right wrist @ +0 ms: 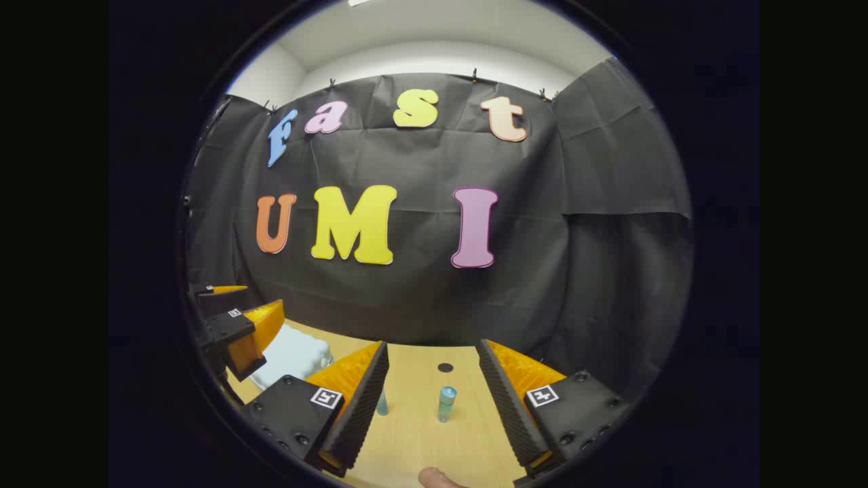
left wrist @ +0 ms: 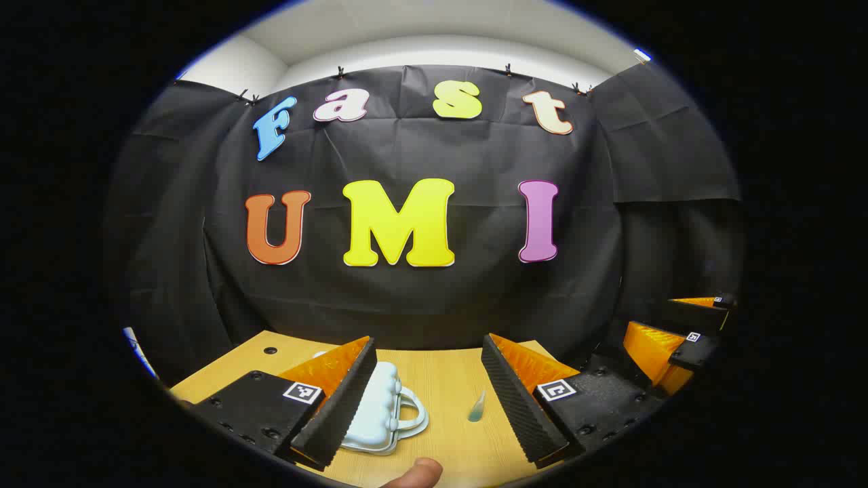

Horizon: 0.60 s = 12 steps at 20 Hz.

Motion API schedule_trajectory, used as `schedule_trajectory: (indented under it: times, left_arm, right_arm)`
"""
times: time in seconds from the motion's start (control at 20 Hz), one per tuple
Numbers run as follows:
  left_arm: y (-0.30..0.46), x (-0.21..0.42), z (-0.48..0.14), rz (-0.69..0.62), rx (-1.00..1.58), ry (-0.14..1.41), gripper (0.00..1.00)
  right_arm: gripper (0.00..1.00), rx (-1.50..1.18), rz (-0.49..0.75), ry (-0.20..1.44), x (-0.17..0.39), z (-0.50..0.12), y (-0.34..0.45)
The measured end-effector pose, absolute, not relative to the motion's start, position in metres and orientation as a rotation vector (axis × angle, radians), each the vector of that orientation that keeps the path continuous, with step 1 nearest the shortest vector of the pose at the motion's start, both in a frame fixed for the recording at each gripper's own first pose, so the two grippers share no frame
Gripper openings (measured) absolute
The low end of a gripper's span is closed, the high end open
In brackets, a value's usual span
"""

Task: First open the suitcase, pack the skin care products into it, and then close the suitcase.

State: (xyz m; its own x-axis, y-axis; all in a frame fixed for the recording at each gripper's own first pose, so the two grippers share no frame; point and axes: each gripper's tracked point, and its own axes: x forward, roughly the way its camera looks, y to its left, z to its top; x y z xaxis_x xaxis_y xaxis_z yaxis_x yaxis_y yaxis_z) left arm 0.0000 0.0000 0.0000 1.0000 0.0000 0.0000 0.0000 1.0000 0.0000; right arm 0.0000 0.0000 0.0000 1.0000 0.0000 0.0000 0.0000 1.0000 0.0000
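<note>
A small pale blue suitcase (left wrist: pixel 380 413) lies shut on the wooden table (left wrist: pixel 441 379), its handle toward the middle, partly behind my left gripper's left finger. My left gripper (left wrist: pixel 428 344) is open above the table, holding nothing. A teal tube (left wrist: pixel 477 407) lies between its fingers, farther off. In the right gripper view, a small teal bottle (right wrist: pixel 446 403) rests on the table ahead of my open right gripper (right wrist: pixel 432 347). A second teal item (right wrist: pixel 382 403) peeks out beside its left finger. The suitcase (right wrist: pixel 291 356) is to the left there.
The other gripper appears at the right edge of the left gripper view (left wrist: pixel 671 339) and at the left edge of the right gripper view (right wrist: pixel 237 325). The table has small dark holes (right wrist: pixel 445 367). The black cloth wall closes off the table's far edge. A thumb tip (left wrist: pixel 417 473) shows at the bottom.
</note>
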Motion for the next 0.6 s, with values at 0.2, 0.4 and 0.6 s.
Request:
schedule_trajectory:
  times: [0.2,0.4,0.6]
  left_arm:
    - [0.0024,0.0023,-0.0034,0.009,0.009,0.005,0.99]
    - [0.0018,0.0039,-0.002,0.006,0.006,0.002,0.99]
    - [0.003,0.0019,-0.0032,0.006,0.007,0.006,0.99]
  right_arm:
    - [0.8,-0.002,0.003,0.002,0.0013,-0.0013,0.0007]
    - [0.8,-0.003,0.006,-0.003,0.0034,0.0017,0.0021]
    - [0.8,-0.007,0.008,-0.004,0.0043,0.0017,0.0049]
